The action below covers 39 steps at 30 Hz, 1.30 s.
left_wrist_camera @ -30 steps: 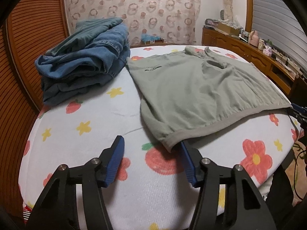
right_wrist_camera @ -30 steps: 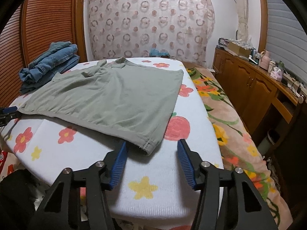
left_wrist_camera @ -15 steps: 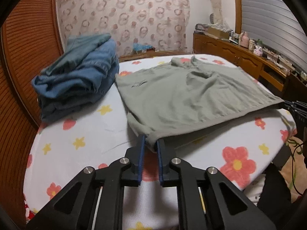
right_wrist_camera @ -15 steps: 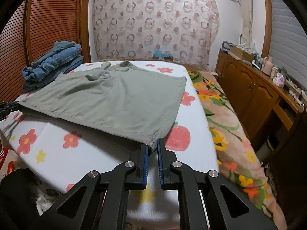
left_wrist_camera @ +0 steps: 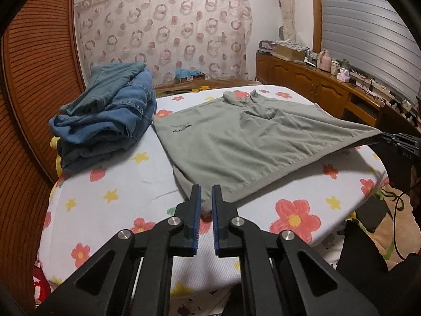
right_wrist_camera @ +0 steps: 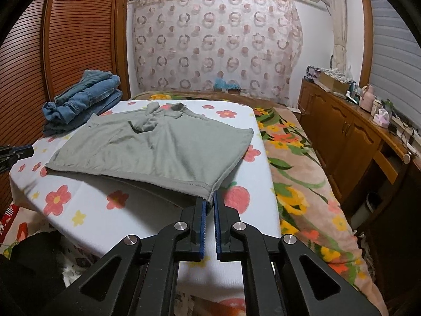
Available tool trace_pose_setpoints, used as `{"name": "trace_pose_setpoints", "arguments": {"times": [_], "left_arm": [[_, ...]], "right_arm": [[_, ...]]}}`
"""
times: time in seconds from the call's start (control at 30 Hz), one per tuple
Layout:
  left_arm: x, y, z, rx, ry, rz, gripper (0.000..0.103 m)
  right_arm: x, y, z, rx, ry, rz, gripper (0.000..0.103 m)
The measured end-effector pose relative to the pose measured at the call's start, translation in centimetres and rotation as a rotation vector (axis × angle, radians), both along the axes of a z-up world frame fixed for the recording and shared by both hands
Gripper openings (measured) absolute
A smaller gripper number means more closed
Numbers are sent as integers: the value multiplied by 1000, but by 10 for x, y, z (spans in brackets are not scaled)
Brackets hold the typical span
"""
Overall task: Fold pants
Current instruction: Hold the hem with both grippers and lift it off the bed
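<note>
Grey-green pants [left_wrist_camera: 252,142] lie spread on a table with a white flowered cover [left_wrist_camera: 118,184]; they also show in the right wrist view [right_wrist_camera: 158,147]. My left gripper [left_wrist_camera: 206,192] is shut on the near left corner of their hem. My right gripper [right_wrist_camera: 209,200] is shut on the near right corner. Both corners are lifted off the cover, so the near hem hangs in the air between the grippers. The right gripper shows at the right edge of the left wrist view [left_wrist_camera: 400,142].
A stack of folded blue jeans [left_wrist_camera: 110,113] sits at the far left of the table, against a wooden slatted door [left_wrist_camera: 31,79]. A bed with a flowered blanket [right_wrist_camera: 302,163] lies to the right. A wooden cabinet [right_wrist_camera: 350,131] with small items runs along the right wall.
Both grippers closed on the near hem corners of the pants, then raised them. The near edge of the pants has come up off the table.
</note>
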State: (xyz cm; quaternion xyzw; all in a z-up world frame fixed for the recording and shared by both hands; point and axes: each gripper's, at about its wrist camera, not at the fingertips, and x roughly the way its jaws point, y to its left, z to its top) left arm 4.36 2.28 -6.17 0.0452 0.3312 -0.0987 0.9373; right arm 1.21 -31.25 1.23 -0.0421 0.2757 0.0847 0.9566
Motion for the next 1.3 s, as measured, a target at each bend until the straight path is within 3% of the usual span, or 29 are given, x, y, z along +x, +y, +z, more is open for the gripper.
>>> {"name": "trace_pose_setpoints", "arguments": {"times": [0.1, 0.17, 0.3, 0.63, 0.7, 0.77, 0.97, 1.3], "left_arm": [[5, 2, -7, -11, 36, 13, 10], [9, 2, -14, 6, 53, 22, 27], [15, 1, -27, -19, 89, 11, 50], [32, 0, -44, -40, 134, 17, 51], [34, -1, -46, -43, 135, 11, 49], [35, -4, -46, -30, 129, 6, 35], [35, -6, -43, -21, 117, -21, 10], [6, 2, -11, -63, 52, -47, 6]], "right_arm": [[0, -3, 0, -4, 3, -9, 5], [1, -5, -5, -3, 16, -12, 5], [8, -2, -12, -10, 44, -14, 5], [25, -10, -14, 4, 89, -19, 5], [25, -10, -13, 4, 91, -18, 5], [25, -11, -15, 7, 92, -16, 5], [25, -11, -14, 9, 94, -16, 5], [18, -11, -10, 26, 84, 8, 5]]}}
